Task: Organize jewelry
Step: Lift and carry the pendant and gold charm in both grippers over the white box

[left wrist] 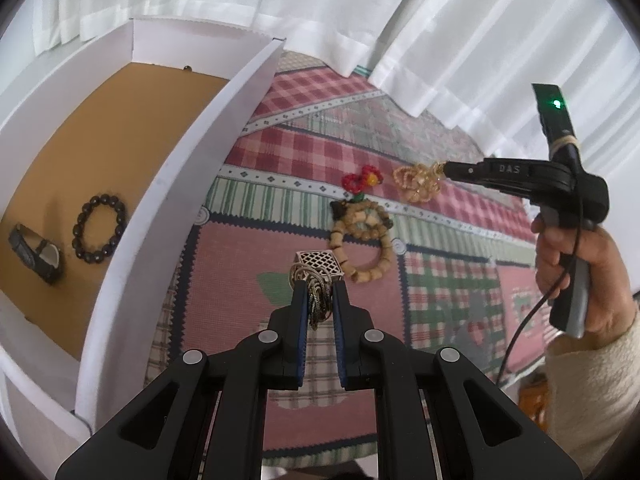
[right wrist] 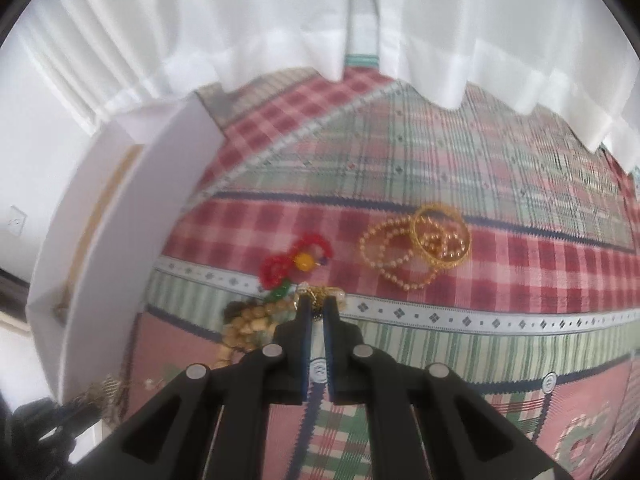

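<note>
My left gripper is shut on a silver chain necklace with a lattice cube pendant, held above the cloth. My right gripper is shut on a small gold chain piece with clear beads; it also shows in the left wrist view. On the cloth lie a red bead flower, a wooden bead bracelet, and a gold bead strand with a gold bangle. A white box at left holds a dark bead bracelet and a watch.
A patchwork plaid cloth covers the table. White curtains hang along the far edge. The box's white wall stands left of the right gripper. A hand and cable sit at the right.
</note>
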The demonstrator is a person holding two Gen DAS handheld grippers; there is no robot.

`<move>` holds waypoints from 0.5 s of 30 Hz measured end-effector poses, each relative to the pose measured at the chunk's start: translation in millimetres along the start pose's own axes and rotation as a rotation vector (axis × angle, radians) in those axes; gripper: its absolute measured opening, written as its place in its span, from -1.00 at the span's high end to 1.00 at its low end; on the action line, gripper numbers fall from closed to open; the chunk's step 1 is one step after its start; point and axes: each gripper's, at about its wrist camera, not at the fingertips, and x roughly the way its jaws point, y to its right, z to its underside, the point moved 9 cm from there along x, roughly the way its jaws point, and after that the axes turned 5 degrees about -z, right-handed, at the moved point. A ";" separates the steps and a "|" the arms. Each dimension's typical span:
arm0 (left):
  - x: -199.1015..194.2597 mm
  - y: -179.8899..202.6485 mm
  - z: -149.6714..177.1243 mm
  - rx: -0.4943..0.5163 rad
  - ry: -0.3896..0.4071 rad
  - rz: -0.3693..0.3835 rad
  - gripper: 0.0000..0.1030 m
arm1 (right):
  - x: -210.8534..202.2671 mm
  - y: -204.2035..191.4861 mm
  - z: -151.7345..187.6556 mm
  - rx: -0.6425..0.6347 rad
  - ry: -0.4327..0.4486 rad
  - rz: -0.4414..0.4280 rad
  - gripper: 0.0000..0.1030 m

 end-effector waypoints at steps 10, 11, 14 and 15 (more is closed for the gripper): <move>-98.4 -9.3 -34.2 -0.107 0.068 0.129 0.81 | -74.4 -91.1 -33.6 -0.163 0.117 -0.133 0.89; -106.6 -14.6 -39.0 -0.116 0.076 0.128 0.81 | -81.9 -106.2 -38.8 -0.185 0.131 -0.155 0.89; -137.7 -42.2 -61.2 -0.130 0.123 0.082 0.81 | -91.8 -142.7 -50.9 -0.232 0.145 -0.211 0.89; -142.9 -51.0 -67.2 -0.137 0.135 0.061 0.81 | -92.4 -152.7 -53.5 -0.244 0.146 -0.226 0.89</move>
